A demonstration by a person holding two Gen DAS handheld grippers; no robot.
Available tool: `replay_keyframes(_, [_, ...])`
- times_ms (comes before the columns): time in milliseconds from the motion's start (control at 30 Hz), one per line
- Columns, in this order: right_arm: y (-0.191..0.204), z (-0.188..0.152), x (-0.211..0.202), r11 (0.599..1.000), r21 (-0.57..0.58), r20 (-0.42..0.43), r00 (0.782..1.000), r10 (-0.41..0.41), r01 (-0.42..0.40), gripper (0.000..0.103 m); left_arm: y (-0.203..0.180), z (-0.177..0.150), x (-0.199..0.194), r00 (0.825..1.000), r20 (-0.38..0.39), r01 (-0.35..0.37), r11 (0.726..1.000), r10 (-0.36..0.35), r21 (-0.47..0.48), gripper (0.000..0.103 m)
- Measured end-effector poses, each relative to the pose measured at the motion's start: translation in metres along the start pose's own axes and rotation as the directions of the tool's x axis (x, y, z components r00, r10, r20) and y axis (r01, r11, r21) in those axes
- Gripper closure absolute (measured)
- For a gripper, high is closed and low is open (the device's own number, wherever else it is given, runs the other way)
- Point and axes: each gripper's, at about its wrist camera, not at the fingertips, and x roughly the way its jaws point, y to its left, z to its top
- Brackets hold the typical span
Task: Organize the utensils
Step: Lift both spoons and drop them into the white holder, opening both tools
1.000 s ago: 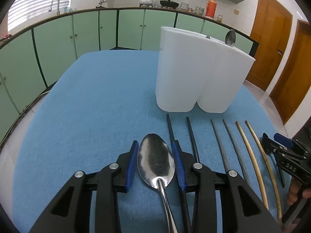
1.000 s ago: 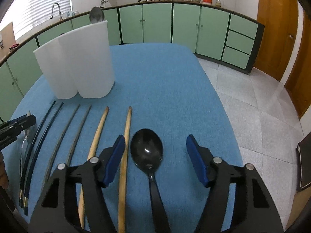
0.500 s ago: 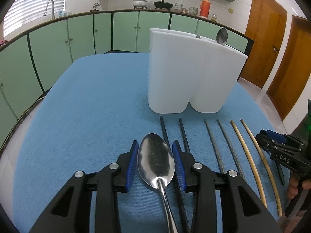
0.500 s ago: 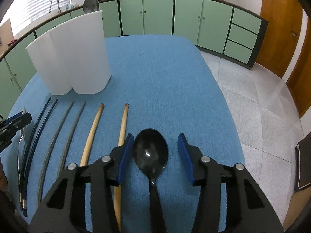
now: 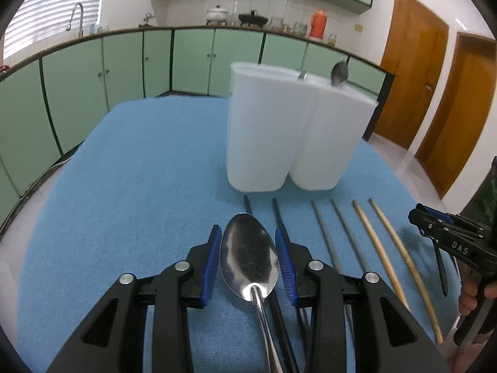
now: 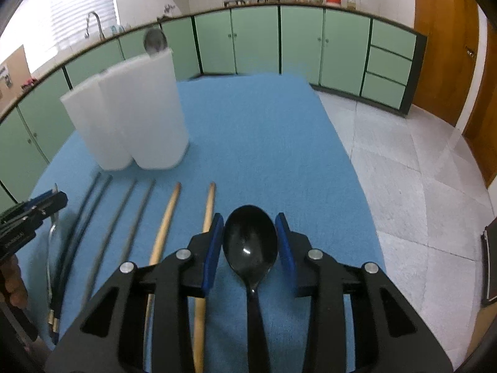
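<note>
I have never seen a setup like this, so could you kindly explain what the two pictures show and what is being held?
No robot here: a person holds a two-finger tool in each hand, and each picture comes from a camera looking along its jaws. The left gripper is closed on a silver spoon. The right gripper, whose jaws have just been closing, clasps a black spoon. On the blue tablecloth lie three pairs of chopsticks: black, grey and wooden. Behind them stands a white two-part holder with a spoon already inside.
</note>
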Motion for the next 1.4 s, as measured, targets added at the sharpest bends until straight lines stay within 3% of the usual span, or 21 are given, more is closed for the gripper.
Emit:
replay_keyframes(200, [0.007,0.003,-0.027,0.999,0.002,0.094,0.995,0.035,-0.035,0.070,-0.003,0.000,-0.024,0.996,0.083,0.023,1.000,-0.025,0.017,0.068])
replay_keyframes(667, [0.017,0.023,-0.068,0.995,-0.002,0.213,0.972,0.098,-0.100,0.070,-0.008,0.008,-0.066,0.976,0.214,0.044,0.999,-0.046,0.017,0.068])
replay_keyframes(933, [0.019,0.045,-0.080,0.982,0.030,0.305,0.937,0.171,-0.189,0.070,-0.011,0.025,-0.085,0.953,0.300,0.044,0.999,-0.049,0.022,0.068])
replay_keyframes(1133, [0.026,0.079,-0.081,0.957,0.027,0.386,0.887,0.255,-0.287,0.070,-0.013,0.054,-0.094,0.917,0.397,0.037,0.999,-0.046,0.031,0.068])
replay_keyframes(1333, [0.029,0.128,-0.079,0.921,0.019,0.480,0.812,0.333,-0.389,0.070,-0.020,0.094,-0.099,0.852,0.522,0.011,0.998,-0.041,0.060,0.068])
replay_keyframes(1400, [0.029,0.141,-0.074,0.914,0.019,0.500,0.796,0.342,-0.405,0.070,-0.023,0.110,-0.097,0.827,0.561,0.001,0.997,-0.042,0.073,0.068])
